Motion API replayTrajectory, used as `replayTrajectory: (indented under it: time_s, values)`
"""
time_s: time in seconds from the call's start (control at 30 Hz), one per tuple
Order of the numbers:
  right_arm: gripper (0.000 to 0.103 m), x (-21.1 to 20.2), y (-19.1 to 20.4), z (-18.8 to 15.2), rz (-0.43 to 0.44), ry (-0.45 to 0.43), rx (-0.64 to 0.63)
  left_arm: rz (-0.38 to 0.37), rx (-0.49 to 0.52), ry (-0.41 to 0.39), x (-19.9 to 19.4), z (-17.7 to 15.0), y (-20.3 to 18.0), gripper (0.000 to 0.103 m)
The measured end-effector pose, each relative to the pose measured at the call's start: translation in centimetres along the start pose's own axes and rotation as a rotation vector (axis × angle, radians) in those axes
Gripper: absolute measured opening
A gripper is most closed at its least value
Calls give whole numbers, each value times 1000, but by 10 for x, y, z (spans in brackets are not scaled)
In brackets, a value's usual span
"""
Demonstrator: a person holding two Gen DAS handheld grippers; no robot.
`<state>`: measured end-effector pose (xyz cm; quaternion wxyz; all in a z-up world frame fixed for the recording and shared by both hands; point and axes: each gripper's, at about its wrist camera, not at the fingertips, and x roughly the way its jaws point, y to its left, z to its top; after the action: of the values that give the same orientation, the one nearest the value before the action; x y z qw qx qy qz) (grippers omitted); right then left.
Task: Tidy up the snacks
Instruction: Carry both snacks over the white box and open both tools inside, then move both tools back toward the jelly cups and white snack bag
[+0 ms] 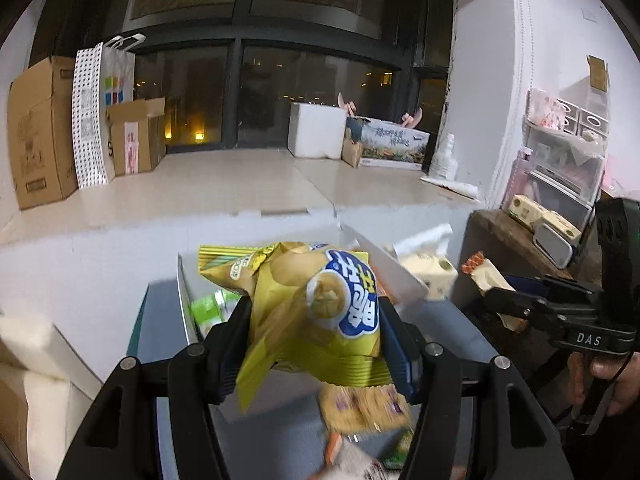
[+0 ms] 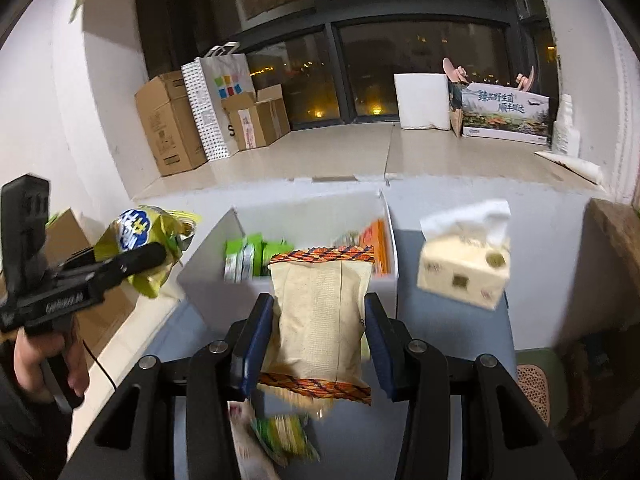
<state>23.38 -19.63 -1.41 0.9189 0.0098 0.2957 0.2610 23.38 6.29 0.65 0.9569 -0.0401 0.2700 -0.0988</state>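
My left gripper [image 1: 314, 316] is shut on a yellow chip bag [image 1: 320, 304] and holds it above the grey table, just in front of the white box [image 1: 400, 276]. It also shows in the right wrist view [image 2: 148, 256], at the left. My right gripper [image 2: 318, 320] is shut on a beige snack bag with an orange patterned trim [image 2: 320, 316], held in front of the white box [image 2: 208, 276]. The box holds green packets [image 2: 248, 256] and an orange packet [image 2: 376, 244]. The right gripper [image 1: 500, 300] also shows at the right of the left wrist view.
Loose snack packets lie on the grey table below the grippers [image 1: 364, 404] [image 2: 284, 436]. A tissue box [image 2: 464, 264] stands right of the white box. Cardboard boxes [image 2: 172, 124] and a white foam box [image 2: 420, 100] sit on the window ledge. A wooden shelf [image 1: 516, 236] is at the right.
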Motion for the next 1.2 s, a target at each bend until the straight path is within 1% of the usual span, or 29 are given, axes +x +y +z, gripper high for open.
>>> replayTrajectory:
  time_s: [0.1, 0.2, 0.3, 0.37, 0.43, 0.5, 0.6, 0.63, 0.67, 0.7, 0.73, 0.77, 0.83, 0.93, 1.1, 1.2]
  values:
    - [50, 25, -1, 31, 2, -3, 3, 17, 3, -3, 19, 21, 9, 65]
    - [50, 46, -2, 52, 0, -2, 9, 28, -6, 9, 39, 34, 19, 65]
    - [50, 77, -2, 72, -50, 30, -1, 46, -13, 28, 62, 43, 29, 65]
    - [49, 94, -6, 79, -56, 47, 14, 53, -31, 45, 76, 44, 36, 65]
    - [49, 112, -10, 84, -80, 59, 33, 59, -45, 60, 87, 43, 42, 65]
    - [49, 128, -12, 87, -92, 75, 47, 75, -41, 82, 100, 39, 44, 65]
    - [50, 149, -15, 89, -93, 103, 71, 106, -21, 123, 115, 31, 47, 70]
    - [52, 156, -16, 90, -82, 115, 79, 113, -23, 135, 118, 29, 48, 82]
    - [53, 160, -17, 90, -80, 119, 85, 116, -31, 152, 121, 26, 51, 99]
    - [62, 163, -17, 89, -85, 119, 90, 114, -39, 160, 123, 24, 53, 103]
    - [89, 167, -18, 89, -85, 122, 89, 107, -48, 164, 124, 22, 56, 103]
    - [102, 171, -19, 87, -73, 134, 88, 111, -56, 172, 125, 21, 59, 103]
    - [103, 177, -21, 83, -62, 151, 88, 113, -65, 186, 127, 18, 62, 103]
    - [103, 175, -22, 77, -80, 125, 80, 100, -85, 194, 127, 13, 64, 103]
    - [103, 168, -16, 74, -66, 109, 53, 88, -103, 198, 125, 8, 61, 103]
    - [103, 156, -12, 73, -52, 89, 49, 42, -113, 201, 115, 4, 57, 103]
